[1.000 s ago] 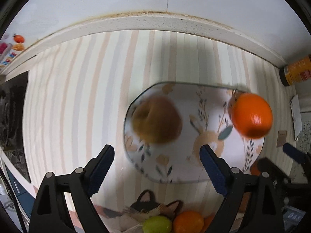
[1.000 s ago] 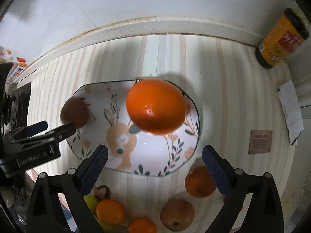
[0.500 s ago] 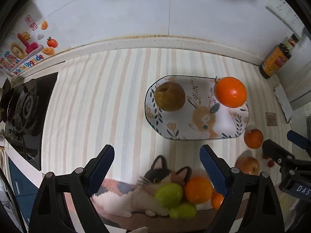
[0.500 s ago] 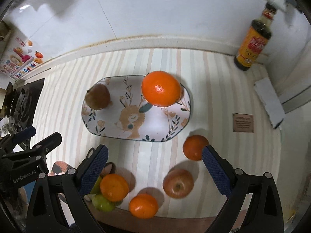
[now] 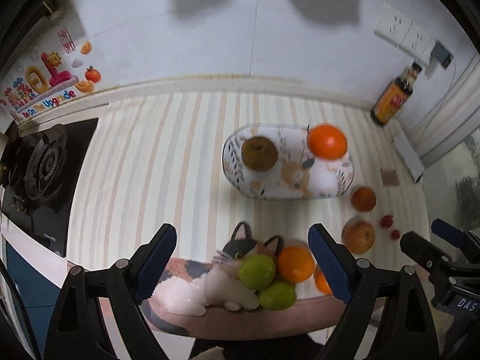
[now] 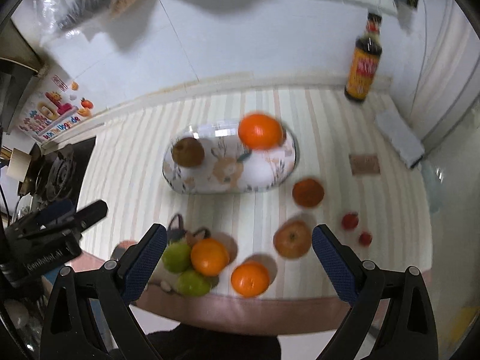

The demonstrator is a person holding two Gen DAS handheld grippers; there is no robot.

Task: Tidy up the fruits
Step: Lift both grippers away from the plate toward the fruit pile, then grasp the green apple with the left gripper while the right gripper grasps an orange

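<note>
**Two fruits on the tray, both hand-held grippers empty above the worktop**

Held the left hand-held gripper [image 5: 241, 259] high over the near edge of the striped worktop [image 5: 168, 156], jaws spread wide apart, nothing between them. Held the right hand-held gripper [image 6: 238, 258] likewise raised, jaws wide apart and empty.

Saw an oval patterned tray [image 5: 327, 180] near the middle of the worktop. Carried on it: a brown pear [image 5: 259, 154] at the left end and a large orange [image 5: 327, 141] at the right end, well apart from each other.

Off the tray, to its right: a small orange [image 6: 308, 193] just beside the tray's right end, an apple [image 6: 292, 239] nearer the front edge, and two small red fruits [image 6: 350, 220] further right. Closer still to the front edge, another orange [image 6: 250, 279] lying alone.

At the front left: a cat figure [image 5: 216, 285] on the worktop edge, with two green fruits [image 5: 257, 271] and an orange [image 5: 295, 264] bunched against it, touching one another.

Elsewhere: a dark sauce bottle [image 6: 363, 69] upright against the back wall at the right, a gas hob [image 5: 42, 168] at the far left, a colourful sticker [image 5: 45, 87] on the wall above it, a small brown tag [image 6: 364, 165] lying flat right of the tray. Blurred in the right wrist view.
</note>
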